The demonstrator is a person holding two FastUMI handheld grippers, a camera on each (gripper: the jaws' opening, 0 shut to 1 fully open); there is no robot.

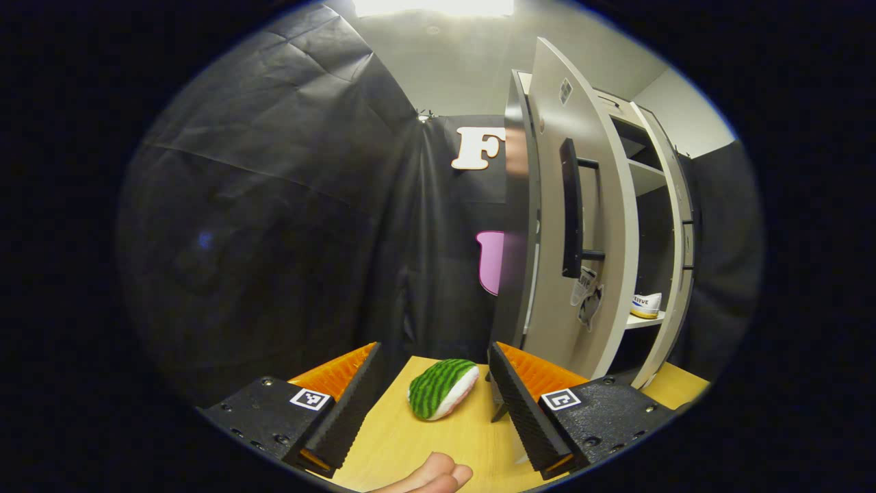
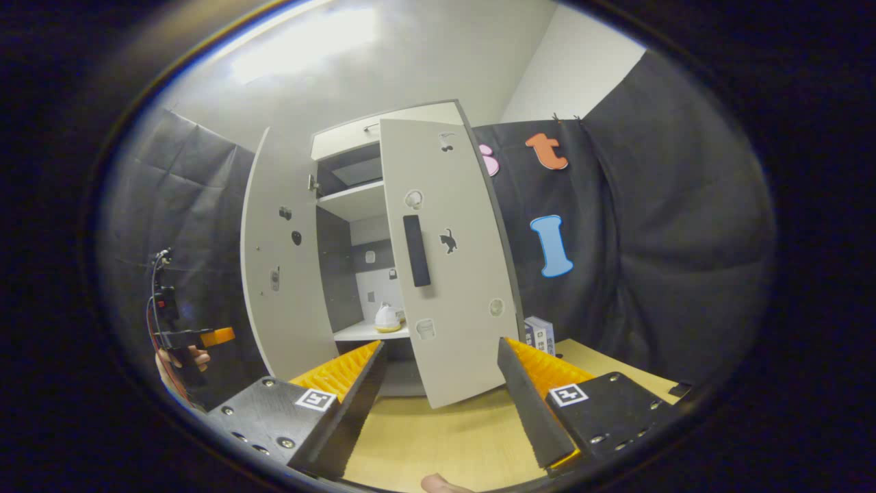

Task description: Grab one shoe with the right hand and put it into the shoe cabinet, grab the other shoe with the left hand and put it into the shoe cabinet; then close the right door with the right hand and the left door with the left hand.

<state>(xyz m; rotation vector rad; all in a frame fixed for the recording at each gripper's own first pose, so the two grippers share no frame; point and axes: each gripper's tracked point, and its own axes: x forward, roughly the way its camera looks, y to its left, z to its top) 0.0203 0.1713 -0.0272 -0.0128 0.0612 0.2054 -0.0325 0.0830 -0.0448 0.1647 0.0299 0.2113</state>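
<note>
Both grippers are up off the yellow wooden table [image 2: 438, 438] right now, and both are spread apart with nothing between the fingers. The left gripper [image 1: 434, 404] hangs above the table's near edge, jaws wide, and out ahead of it a watermelon-patterned shoe [image 1: 443, 388] lies on the table, green-striped upper facing up, just in front of the shoe cabinet [image 1: 647, 226]. It is not touched by either finger.

The right gripper [image 2: 441, 397] is likewise open and empty, pointed straight at the cabinet. The left door [image 2: 280, 260] is swung fully out; the right door [image 2: 448, 267] stands partly open, its lower corner hanging over the table between the right gripper's fingers, its dark handle [image 2: 416, 250] facing us and small stickers dotted over it.

Inside, on the lower shelf [image 2: 366, 333], a white shoe with a yellow sole [image 2: 387, 318] is already sitting near the shelf's front edge. From the left gripper view that same shoe shows at the shelf's right end.

Behind the right door, on the table's far edge, stands a small box [image 2: 539, 333]. At the left of the right gripper view, a hand holds the other gripper, cables trailing up from it.
</note>
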